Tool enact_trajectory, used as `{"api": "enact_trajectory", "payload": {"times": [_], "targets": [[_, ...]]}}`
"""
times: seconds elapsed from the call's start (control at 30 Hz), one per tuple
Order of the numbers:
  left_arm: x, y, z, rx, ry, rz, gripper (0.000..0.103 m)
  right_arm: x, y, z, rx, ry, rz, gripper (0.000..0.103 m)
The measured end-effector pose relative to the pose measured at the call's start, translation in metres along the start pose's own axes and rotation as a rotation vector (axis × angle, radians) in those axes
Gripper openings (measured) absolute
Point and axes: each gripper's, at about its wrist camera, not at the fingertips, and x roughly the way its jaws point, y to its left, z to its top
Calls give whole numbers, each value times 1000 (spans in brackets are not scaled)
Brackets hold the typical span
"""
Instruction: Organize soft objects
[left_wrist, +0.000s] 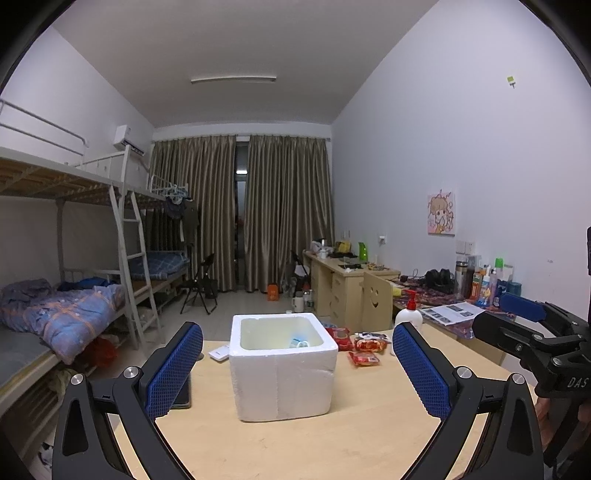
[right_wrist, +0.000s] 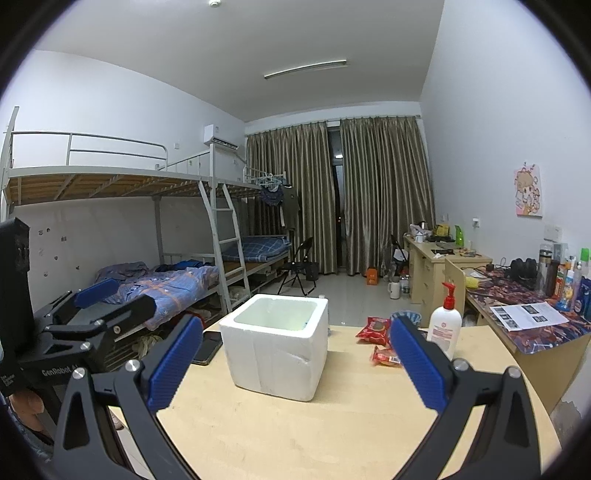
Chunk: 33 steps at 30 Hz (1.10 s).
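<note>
Left gripper (left_wrist: 297, 360) wide open, empty; right gripper (right_wrist: 295, 349) likewise (both above the wooden table (right_wrist: 332, 424)). White foam box (left_wrist: 282, 373) stands mid-table; red snack packets (left_wrist: 364, 350) lie just right of it, beside lotion pump bottle (right_wrist: 444, 328).

Left wrist cam sits low over the near edge of the worktop (left_wrist: 295, 443), facing straight across it twd the curtains (left_wrist: 240, 210) at the room's far end. It's near the foam box (left_wrist: 282, 369), which is centred in frame. The right gripper (left_wrist: 524, 317) shows at its right edge.

Right wrist cam is also low at the near edge, a bit further right and angled slightly left, so the foam box (right_wrist: 275, 354) shows a corner & sits left of centre. The left gripper (right_wrist: 96, 295) shows at its left edge.

Both views share the worktop, box, red snack packs (left_wrist: 364, 349), lotion bottle (right_wrist: 445, 328), bunk beds (right_wrist: 129, 184), curtains and the side desk (right_wrist: 528, 325).
</note>
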Motion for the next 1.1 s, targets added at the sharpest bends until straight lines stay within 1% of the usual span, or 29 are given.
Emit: {"api": "enact_trajectory", "payload": {"times": [0.13,0.27,0.4,0.6,0.93,1.1], "targets": [[-10,1,-4,4,-18,6,103,-4,4,-1,-2,-7,-3,103],[-15,-1,-9,0,-18,8,103,-6,3,-6,-2,-9,-3,103],[-20,-1,-18,4,-20,24,103,-9,2,-12,7,-10,-6,103],[-23,3,-38,-16,1,5,103,-13,3,-25,11,-11,-20,103],[-30,5,-56,-21,-19,12,103,-13,12,-46,-7,12,-23,103],[-30,4,-63,-11,-11,24,103,-11,14,-55,-6,34,-19,103]]}}
